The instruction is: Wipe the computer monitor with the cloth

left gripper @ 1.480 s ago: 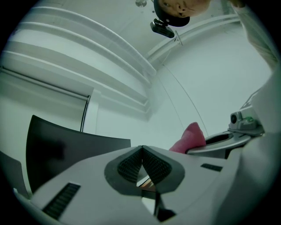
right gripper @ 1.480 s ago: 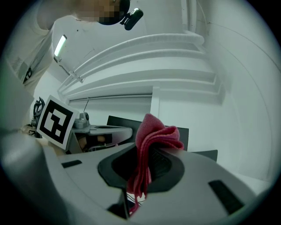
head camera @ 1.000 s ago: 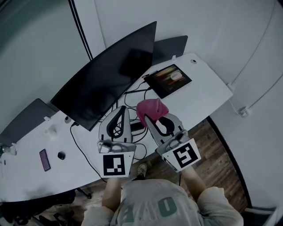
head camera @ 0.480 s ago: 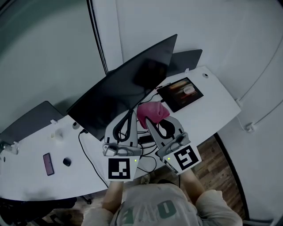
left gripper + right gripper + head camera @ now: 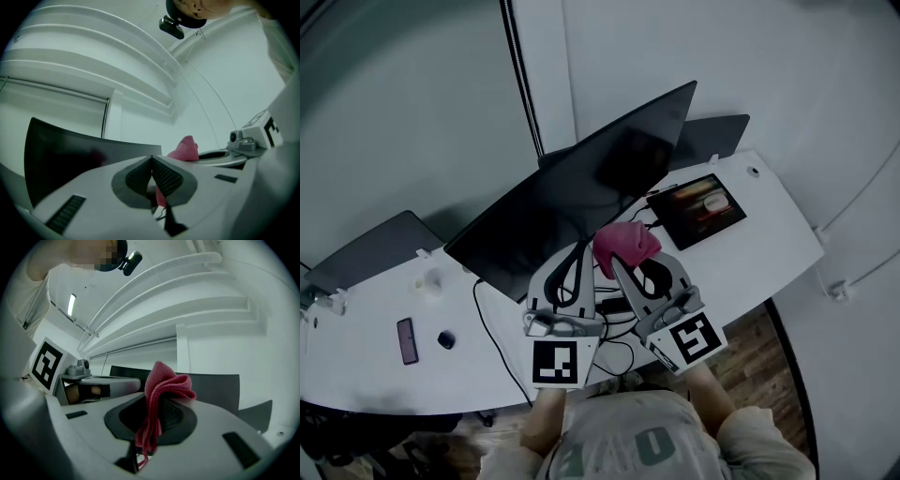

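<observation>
Nearest the person, the left gripper (image 5: 151, 161) is held with its jaws pressed together and nothing between them, apparently kept idle beside its partner so that the wiping is left to one side. Just to its right, the right gripper (image 5: 157, 405) is clamped on the pink cloth (image 5: 165, 383), which is bunched into a folded wad standing proud of the jaw tips, presumably so that fabric rather than plastic is presented to the glass. Loose cables (image 5: 617, 330) are seen on the white desk (image 5: 773, 246) below. Beyond the cloth, the dark monitor (image 5: 567, 202) stands upright and close ahead; contact cannot be confirmed. A lit tablet (image 5: 703, 206) lies flat further right.
</observation>
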`<state>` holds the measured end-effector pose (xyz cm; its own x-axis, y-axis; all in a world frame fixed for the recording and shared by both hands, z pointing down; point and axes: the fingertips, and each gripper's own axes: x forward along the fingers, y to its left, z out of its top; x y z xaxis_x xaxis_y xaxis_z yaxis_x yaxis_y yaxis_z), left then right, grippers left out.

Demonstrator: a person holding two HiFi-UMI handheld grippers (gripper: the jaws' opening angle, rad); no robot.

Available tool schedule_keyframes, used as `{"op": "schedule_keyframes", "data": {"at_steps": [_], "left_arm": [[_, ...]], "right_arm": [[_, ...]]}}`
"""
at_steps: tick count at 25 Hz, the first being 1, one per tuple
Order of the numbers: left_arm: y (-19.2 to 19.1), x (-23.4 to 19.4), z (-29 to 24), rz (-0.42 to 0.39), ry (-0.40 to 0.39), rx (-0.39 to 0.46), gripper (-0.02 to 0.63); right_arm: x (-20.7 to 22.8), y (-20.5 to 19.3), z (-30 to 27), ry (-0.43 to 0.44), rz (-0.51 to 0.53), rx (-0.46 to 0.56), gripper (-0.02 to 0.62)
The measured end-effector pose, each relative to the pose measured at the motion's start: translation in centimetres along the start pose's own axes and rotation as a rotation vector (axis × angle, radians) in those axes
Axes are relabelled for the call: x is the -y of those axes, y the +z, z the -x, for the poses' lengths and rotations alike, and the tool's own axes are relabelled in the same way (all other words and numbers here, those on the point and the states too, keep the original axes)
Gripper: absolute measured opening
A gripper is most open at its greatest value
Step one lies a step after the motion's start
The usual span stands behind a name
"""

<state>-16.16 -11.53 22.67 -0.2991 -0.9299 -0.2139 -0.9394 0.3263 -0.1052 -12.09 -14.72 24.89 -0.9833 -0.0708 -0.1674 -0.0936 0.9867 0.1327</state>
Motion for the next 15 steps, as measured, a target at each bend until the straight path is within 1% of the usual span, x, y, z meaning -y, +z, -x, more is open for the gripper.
{"op": "schedule_keyframes", "data": {"at_steps": [6, 8, 15], "left_arm": [[0.6, -0.2, -0.3, -0.048, 0.044, 0.004, 0.014], [0.8, -0.2, -0.2, -0.045, 0.055, 0.008, 0.014], [1.4, -0.9, -0.2, -0.075, 0.074, 0.012, 0.014]], "right_arm": [[0.5, 0.5, -0.5, 0.042, 0.003, 0.019, 0.051], [0.3, 0.8, -0.6, 0.054, 0.000, 0.026, 0.051], [0.6, 2.0, -1.6, 0.068, 0.055, 0.053, 0.051]]}}
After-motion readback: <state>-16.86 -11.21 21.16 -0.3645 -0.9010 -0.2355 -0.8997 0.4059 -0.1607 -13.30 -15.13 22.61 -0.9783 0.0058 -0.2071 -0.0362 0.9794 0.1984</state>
